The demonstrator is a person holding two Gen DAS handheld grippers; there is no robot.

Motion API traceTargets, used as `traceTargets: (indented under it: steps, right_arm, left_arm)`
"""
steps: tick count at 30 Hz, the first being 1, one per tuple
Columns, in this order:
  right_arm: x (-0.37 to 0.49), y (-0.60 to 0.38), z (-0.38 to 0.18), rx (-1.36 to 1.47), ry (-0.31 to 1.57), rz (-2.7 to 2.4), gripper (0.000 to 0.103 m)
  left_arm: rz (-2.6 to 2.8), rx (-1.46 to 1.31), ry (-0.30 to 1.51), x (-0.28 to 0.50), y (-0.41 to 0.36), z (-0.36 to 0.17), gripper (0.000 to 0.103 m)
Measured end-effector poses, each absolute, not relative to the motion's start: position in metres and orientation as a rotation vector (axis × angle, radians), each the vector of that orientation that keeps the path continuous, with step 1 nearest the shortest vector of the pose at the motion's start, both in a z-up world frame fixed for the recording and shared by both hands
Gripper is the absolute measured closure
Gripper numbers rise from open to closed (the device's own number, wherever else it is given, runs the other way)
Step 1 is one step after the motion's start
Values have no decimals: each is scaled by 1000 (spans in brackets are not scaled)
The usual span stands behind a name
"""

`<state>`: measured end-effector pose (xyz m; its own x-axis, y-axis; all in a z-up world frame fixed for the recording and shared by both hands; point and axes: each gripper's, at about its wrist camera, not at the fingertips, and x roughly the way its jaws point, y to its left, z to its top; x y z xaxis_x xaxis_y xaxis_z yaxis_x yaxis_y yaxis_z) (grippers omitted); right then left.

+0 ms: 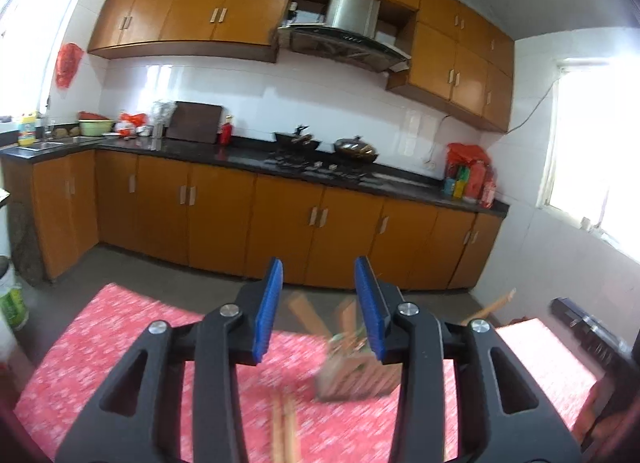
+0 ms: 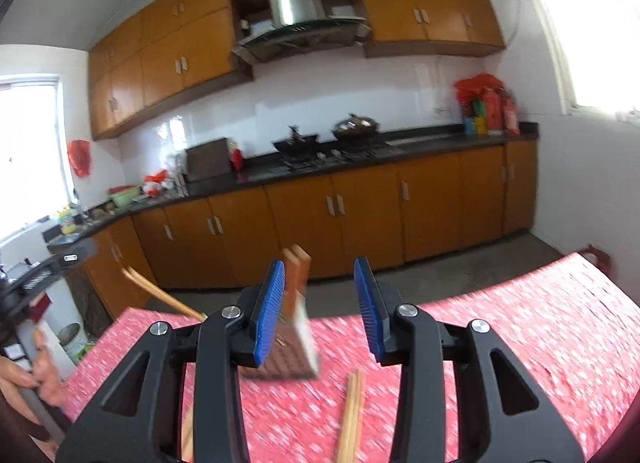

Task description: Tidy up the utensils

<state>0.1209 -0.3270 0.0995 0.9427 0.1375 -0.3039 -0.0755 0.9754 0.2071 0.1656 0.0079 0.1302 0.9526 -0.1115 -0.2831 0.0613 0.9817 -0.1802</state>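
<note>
A brown utensil holder (image 1: 354,377) stands on the red floral tablecloth (image 1: 140,335), with wooden utensils (image 1: 306,313) sticking out of it. It sits just right of and below my open left gripper (image 1: 318,305). A pair of wooden chopsticks (image 1: 284,431) lies on the cloth under that gripper. In the right wrist view the holder (image 2: 294,355) is just beyond my open, empty right gripper (image 2: 320,303), near its left finger. A wooden paddle (image 2: 296,275) rises from it and a wooden handle (image 2: 160,295) leans left. Chopsticks (image 2: 350,415) lie on the cloth (image 2: 520,327) below.
Orange kitchen cabinets (image 1: 280,223) and a dark counter with woks (image 1: 356,149) run along the far wall. My left gripper's body (image 2: 48,267) and the hand holding it show at the left edge of the right wrist view. A white bucket (image 1: 12,299) stands left of the table.
</note>
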Motion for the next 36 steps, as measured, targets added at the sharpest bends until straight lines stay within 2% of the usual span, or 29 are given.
traceTargets:
  steps: [3, 7, 13, 20, 21, 26, 36]
  right_arm:
    - [125, -341, 59, 198, 453, 80, 66]
    - [139, -342, -14, 217, 709, 117, 87]
    - [142, -323, -82, 215, 894, 159, 89]
    - [143, -314, -92, 176, 917, 170, 90]
    - [144, -312, -93, 148, 917, 152, 95]
    - [150, -324, -98, 167, 904, 53, 95]
    - [148, -328, -97, 160, 896, 50, 95]
  left_arm:
    - [-32, -132, 373, 148, 30, 94, 62]
    - [-12, -125, 595, 147, 54, 22, 63]
    - [-75, -192, 778, 143, 61, -40, 69]
    - [-133, -180, 851, 141, 41, -64, 73]
    - [-138, -176, 858, 141, 39, -66, 73]
    - [-167, -161, 897, 142, 26, -76, 82]
    - [-200, -92, 941, 146, 6, -83, 90]
